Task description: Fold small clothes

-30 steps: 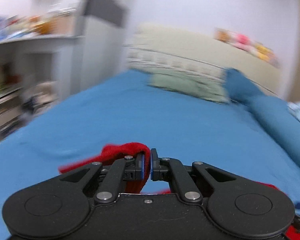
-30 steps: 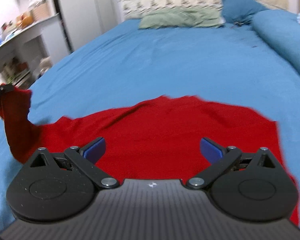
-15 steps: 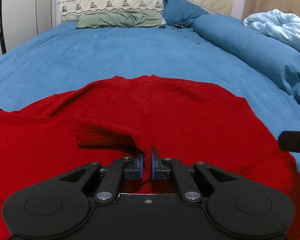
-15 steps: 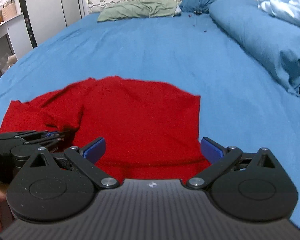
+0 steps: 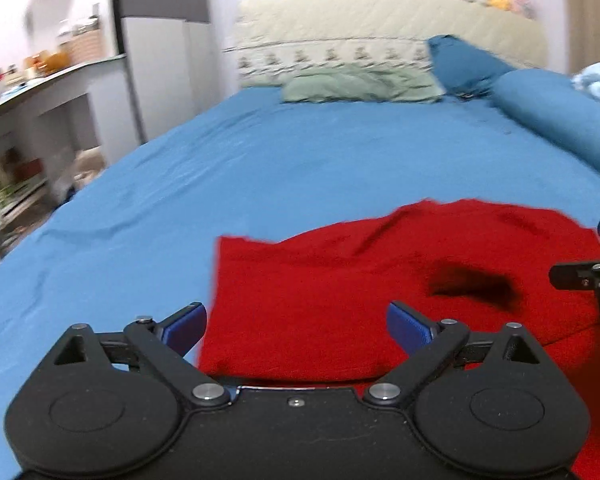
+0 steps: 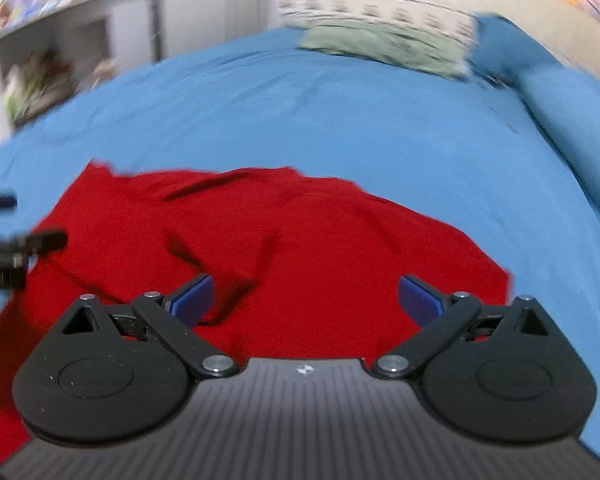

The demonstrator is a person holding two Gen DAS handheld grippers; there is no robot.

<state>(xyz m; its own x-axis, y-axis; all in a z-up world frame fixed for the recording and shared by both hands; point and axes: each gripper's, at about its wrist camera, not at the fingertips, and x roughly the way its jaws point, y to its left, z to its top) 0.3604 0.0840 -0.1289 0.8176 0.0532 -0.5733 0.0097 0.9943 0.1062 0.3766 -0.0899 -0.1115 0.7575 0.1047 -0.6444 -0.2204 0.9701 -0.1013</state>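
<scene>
A red knit garment (image 5: 340,288) lies partly folded on the blue bed sheet (image 5: 260,168); the right wrist view shows it (image 6: 300,240) creased in several places. My left gripper (image 5: 296,326) hovers over the garment's near left part, its jaws opening wide with nothing pinched between the blue pads. My right gripper (image 6: 305,300) stands open above the garment's near edge, its pads apart and free of cloth. Each gripper's black tip shows at the edge of the other's view.
A green pillow (image 5: 360,86) and a dark blue pillow (image 5: 464,64) lie at the cream headboard (image 5: 380,24). A rolled blue quilt (image 5: 560,124) runs along the right side. Shelves and a cabinet (image 5: 40,120) stand left of the bed.
The left gripper let go of the red sleeve it was pinching and its jaws spread wide. The sleeve now lies laid across the garment. Both grippers swung and dropped lower.
</scene>
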